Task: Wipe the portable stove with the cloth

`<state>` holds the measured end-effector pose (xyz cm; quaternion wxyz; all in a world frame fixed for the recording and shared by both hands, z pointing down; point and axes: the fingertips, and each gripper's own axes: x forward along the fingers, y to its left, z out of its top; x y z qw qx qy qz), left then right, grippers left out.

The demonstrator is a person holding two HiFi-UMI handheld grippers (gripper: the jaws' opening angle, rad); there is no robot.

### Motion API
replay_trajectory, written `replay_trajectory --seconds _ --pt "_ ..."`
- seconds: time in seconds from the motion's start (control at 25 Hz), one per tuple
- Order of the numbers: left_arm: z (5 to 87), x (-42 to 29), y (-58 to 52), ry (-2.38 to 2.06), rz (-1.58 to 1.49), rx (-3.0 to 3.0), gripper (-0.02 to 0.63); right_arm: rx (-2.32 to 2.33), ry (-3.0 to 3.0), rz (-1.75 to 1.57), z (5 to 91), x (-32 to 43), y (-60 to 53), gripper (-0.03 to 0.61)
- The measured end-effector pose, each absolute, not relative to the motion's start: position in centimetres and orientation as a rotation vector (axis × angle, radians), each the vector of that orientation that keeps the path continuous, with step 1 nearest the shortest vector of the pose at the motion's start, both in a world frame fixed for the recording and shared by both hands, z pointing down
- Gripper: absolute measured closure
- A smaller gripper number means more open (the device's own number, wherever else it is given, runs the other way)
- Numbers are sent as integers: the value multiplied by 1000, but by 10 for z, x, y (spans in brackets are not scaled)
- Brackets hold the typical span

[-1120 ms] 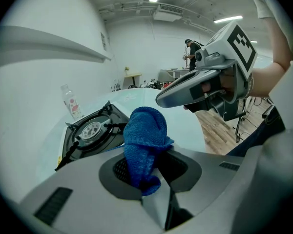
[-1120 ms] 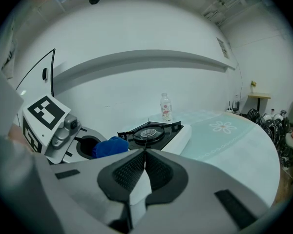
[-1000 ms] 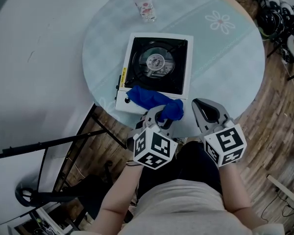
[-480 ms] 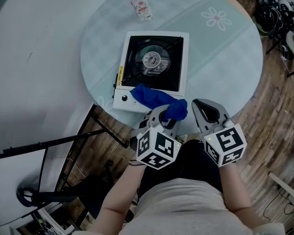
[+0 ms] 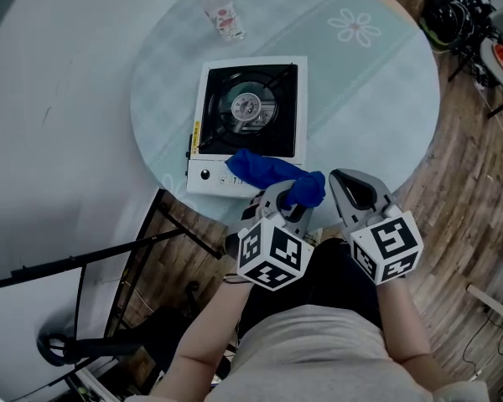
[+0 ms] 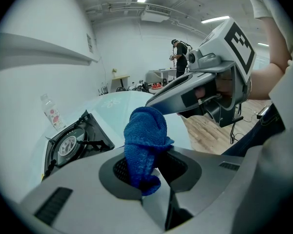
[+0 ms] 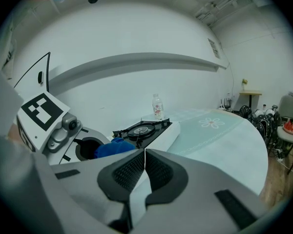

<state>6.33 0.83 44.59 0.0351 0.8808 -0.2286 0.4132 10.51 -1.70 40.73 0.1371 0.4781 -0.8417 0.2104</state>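
Observation:
A white portable stove (image 5: 247, 124) with a black burner top sits on the round table (image 5: 360, 99). A blue cloth (image 5: 272, 174) drapes from the stove's front edge down to my left gripper (image 5: 287, 199), whose jaws are shut on its near end. In the left gripper view the cloth (image 6: 144, 143) stands bunched up between the jaws, the stove (image 6: 73, 143) behind it to the left. My right gripper (image 5: 356, 189) hangs beside the left one at the table's near edge, jaws shut on nothing. In the right gripper view the stove (image 7: 146, 129) and cloth (image 7: 112, 147) lie ahead, left of my right gripper (image 7: 144, 156).
A small plastic bottle (image 5: 220, 15) stands on the table behind the stove. A flower print (image 5: 355, 28) marks the tablecloth at the far right. A black stand (image 5: 109, 249) reaches across the floor on the left. Chairs and cables crowd the upper right.
The stove and table have shifted up and left in the head view. Both grippers keep their places, the cloth still held in the left one.

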Motion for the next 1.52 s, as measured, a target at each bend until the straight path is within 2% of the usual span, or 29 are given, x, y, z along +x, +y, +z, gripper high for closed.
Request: replay_trajectory --seconds 1.52 --pt "436 116 -48 -230 1442 2909 506 1768 -2272 709 402 166 -42 555"
